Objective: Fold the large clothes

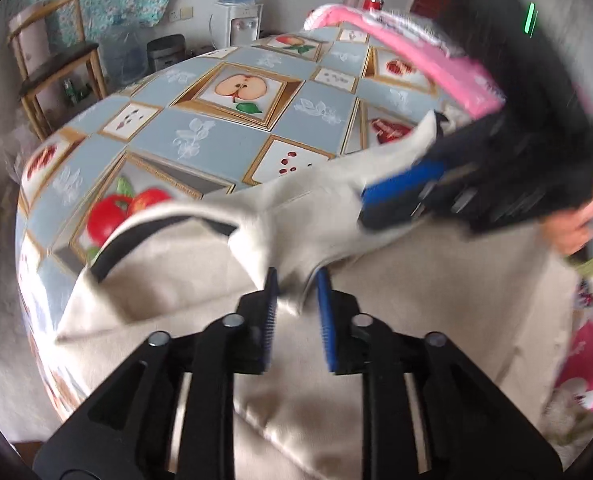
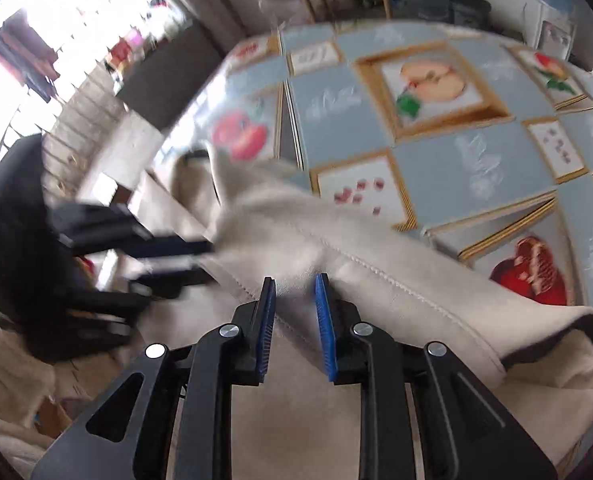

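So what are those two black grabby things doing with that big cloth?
A person is folding a large cream fabric garment on a table with a fruit-patterned blue tablecloth. Each hand holds a black tool with blue pads. The left tool and the right tool sit side by side at the garment's folded-over edge, with cloth between their pads. The pads stand slightly apart, so neither seems to be pinching it firmly.

No legible text, label, brand or number on anything visible.
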A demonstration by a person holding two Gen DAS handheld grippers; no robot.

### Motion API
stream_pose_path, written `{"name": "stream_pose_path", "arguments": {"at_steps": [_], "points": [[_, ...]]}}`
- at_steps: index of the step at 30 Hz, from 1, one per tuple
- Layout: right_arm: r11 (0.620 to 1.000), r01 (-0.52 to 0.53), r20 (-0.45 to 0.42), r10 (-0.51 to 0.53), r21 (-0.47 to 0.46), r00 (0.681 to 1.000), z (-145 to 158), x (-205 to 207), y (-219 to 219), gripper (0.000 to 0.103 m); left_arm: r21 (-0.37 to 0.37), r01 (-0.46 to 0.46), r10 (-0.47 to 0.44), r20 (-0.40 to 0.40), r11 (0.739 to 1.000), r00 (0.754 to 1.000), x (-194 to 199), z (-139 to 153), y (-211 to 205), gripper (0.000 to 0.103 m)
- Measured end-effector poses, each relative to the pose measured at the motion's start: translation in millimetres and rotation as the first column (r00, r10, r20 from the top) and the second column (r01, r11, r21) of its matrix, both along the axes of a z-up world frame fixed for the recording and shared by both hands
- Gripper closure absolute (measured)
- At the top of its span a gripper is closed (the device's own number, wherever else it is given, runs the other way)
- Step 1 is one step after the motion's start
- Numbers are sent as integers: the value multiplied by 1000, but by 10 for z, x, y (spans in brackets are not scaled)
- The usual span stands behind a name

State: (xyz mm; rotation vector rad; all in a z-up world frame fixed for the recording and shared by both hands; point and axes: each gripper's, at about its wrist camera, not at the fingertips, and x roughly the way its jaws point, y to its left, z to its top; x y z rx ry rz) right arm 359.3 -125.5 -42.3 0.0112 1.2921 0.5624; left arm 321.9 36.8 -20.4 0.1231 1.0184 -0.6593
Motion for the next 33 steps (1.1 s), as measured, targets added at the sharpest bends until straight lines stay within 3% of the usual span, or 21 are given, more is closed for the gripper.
{"name": "stream_pose_path", "arguments": {"at_steps": [4,7,11,14,15,17,19,21,24,27,29,33], "points": [[1000,-15,5,15,-10,1000,54,-91,12,82,-118,-80,72,-77,990,994,27,57,264,74],[1000,-11,-2,11,-14,1000,61,-166,-46,82,-102,-174,155,-166,980,974,179,-35,266,71],[990,92,-27,-90,104,996,214,-258,-430,81,-173,-259,199,-301,950,933,369,-191,247,71],[933,253,-72,-243,256,967,326,-315,-934,54,-245,-326,211,-400,913,892,460,-299,302,70],[900,310,-106,-291,306,951,322,-326,-1115,52,-254,-342,217,-417,905,883,475,-317,313,69],[848,392,-191,-345,356,919,224,-326,-1330,52,-232,-357,239,-419,905,876,483,-329,307,62],[802,474,-299,-381,364,875,29,-306,-1476,52,-218,-356,242,-419,909,875,484,-323,278,61],[784,504,-360,-381,361,851,-126,-262,-1494,52,-222,-361,239,-435,906,868,487,-324,266,61],[770,527,-398,-384,360,833,-244,-251,-1514,52,-223,-373,237,-468,901,851,495,-356,255,61],[718,576,-418,-418,391,806,-236,-321,-1642,52,-207,-382,246,-482,901,841,492,-379,257,61],[707,597,-400,-456,380,795,-191,-393,-1747,52,-211,-392,249,-493,896,834,494,-391,270,61],[675,635,-460,-459,375,760,-329,-415,-1808,52,-213,-399,248,-507,892,825,527,-431,244,63]]}}
